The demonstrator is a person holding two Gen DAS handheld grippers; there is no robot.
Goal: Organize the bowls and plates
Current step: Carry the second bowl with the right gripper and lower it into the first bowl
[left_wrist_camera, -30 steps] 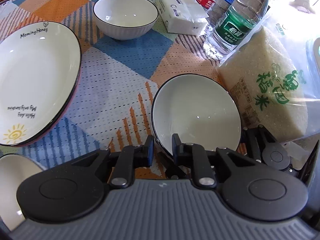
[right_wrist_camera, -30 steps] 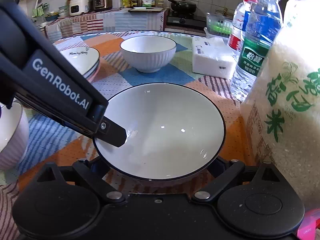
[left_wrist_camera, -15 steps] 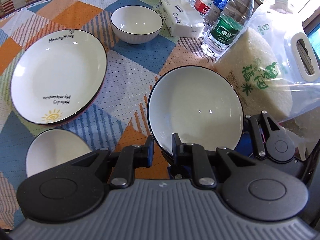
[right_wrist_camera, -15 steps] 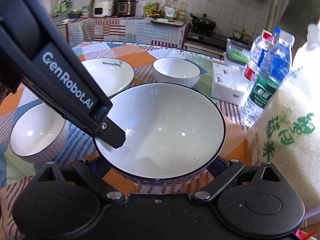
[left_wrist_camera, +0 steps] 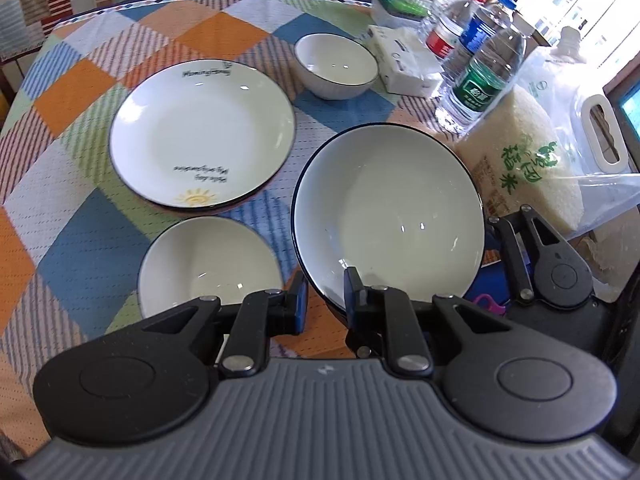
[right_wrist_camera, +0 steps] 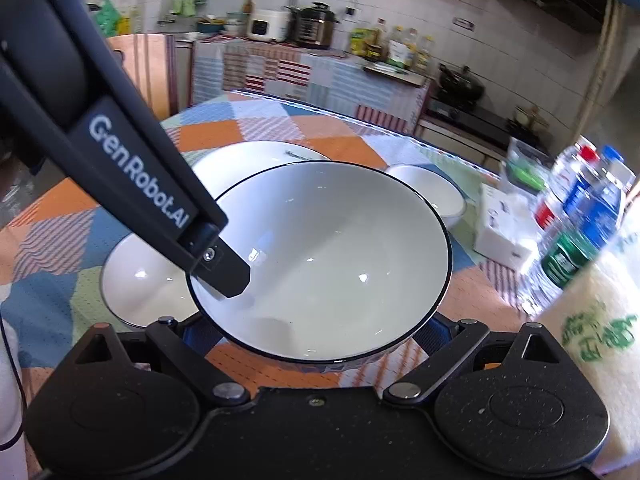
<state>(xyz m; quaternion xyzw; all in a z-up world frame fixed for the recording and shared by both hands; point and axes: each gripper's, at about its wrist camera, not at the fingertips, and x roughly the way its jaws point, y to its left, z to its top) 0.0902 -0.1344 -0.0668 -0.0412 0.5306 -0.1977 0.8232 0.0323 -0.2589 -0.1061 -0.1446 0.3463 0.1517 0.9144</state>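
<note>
A large white bowl with a dark rim [left_wrist_camera: 388, 208] is held in the air above the table. My left gripper [left_wrist_camera: 326, 300] is shut on its near rim, one finger inside and one outside. In the right wrist view the bowl [right_wrist_camera: 332, 256] sits between the wide-spread fingers of my right gripper [right_wrist_camera: 316, 332], which cradle its underside; whether they press on it is unclear. A stack of white plates with a sun print [left_wrist_camera: 202, 132] lies on the table, a small white bowl [left_wrist_camera: 208, 268] in front of it and another small bowl [left_wrist_camera: 336, 66] behind.
A bag of rice [left_wrist_camera: 528, 160] stands at the right. Several water bottles [left_wrist_camera: 480, 76] and a tissue pack [left_wrist_camera: 404, 62] stand behind it. The checked tablecloth [left_wrist_camera: 72, 220] covers the table. A kitchen counter [right_wrist_camera: 320, 68] with cookers is in the background.
Both grippers have risen together with the large bowl. The table has dropped away in both views, and the plate stack and the near small bowl have come into full view.
</note>
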